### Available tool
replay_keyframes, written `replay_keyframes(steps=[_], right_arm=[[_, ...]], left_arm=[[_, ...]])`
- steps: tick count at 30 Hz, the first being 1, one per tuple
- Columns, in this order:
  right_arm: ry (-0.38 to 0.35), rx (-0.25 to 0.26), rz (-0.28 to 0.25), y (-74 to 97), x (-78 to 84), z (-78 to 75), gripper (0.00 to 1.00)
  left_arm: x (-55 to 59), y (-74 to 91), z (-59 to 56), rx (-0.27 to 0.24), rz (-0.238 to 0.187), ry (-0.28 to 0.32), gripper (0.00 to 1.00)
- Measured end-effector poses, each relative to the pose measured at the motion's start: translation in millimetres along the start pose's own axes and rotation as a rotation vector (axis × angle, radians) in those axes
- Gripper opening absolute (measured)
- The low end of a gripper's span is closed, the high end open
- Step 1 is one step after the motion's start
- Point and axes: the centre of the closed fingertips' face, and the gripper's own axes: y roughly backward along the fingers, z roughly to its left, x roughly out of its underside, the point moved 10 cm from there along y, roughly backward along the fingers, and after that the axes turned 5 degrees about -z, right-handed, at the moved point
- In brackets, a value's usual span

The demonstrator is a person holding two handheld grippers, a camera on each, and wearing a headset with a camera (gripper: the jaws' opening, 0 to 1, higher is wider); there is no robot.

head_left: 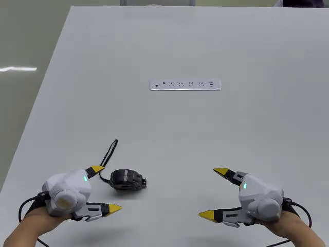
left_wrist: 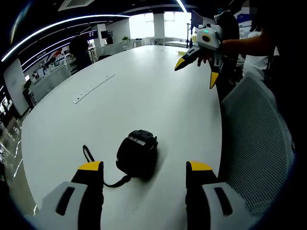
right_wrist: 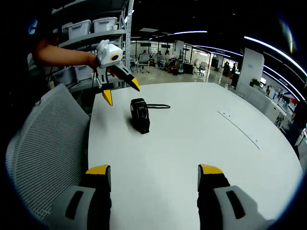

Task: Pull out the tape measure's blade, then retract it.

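A black tape measure [head_left: 127, 179] lies on the white table [head_left: 185, 128] near its front edge, its black wrist strap [head_left: 109, 153] trailing away to the far left. My left gripper [head_left: 105, 189] stands open just left of it, yellow-tipped jaws spread on either side of its near end without touching. In the left gripper view the tape measure [left_wrist: 137, 152] sits just ahead of the jaws. My right gripper [head_left: 216, 194] is open and empty, well to the right of the tape measure [right_wrist: 140, 115]. No blade is drawn out.
A white power strip [head_left: 185, 85] lies flat across the middle of the table. A grey mesh chair back [right_wrist: 43, 158] stands at the table's near edge. The floor drops away beyond the left table edge [head_left: 36, 103].
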Motion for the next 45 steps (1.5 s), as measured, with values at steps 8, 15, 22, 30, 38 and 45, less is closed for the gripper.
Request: replay_keyframes(steps=[8, 15, 22, 30, 38, 45], right_arm=[[0.031, -0.044, 0.014, -13.3, 0.5, -7.7, 0.70], [0.055, -0.078, 0.013, -25.9, 0.5, -11.7, 0.65], [0.070, -0.104, 0.012, -37.1, -0.6, -15.2, 0.61], [0.089, -0.138, 0.021, -48.7, 0.5, -18.2, 0.58], [0.097, -0.161, 0.011, -60.0, -2.2, -20.0, 0.56], [0.106, -0.184, 0.009, -70.5, -2.1, -21.9, 0.53]], left_arm=[[-1.1, -9.0, 8.6, 0.036, 0.031, -0.055, 0.61], [-2.5, -18.6, 16.0, 0.067, 0.061, -0.111, 0.58], [-1.6, -24.4, 21.0, 0.095, 0.093, -0.153, 0.54], [5.8, -34.7, 24.4, 0.134, 0.141, -0.193, 0.51], [8.8, -41.3, 28.8, 0.164, 0.141, -0.227, 0.47], [9.6, -45.4, 30.8, 0.188, 0.143, -0.236, 0.43]])
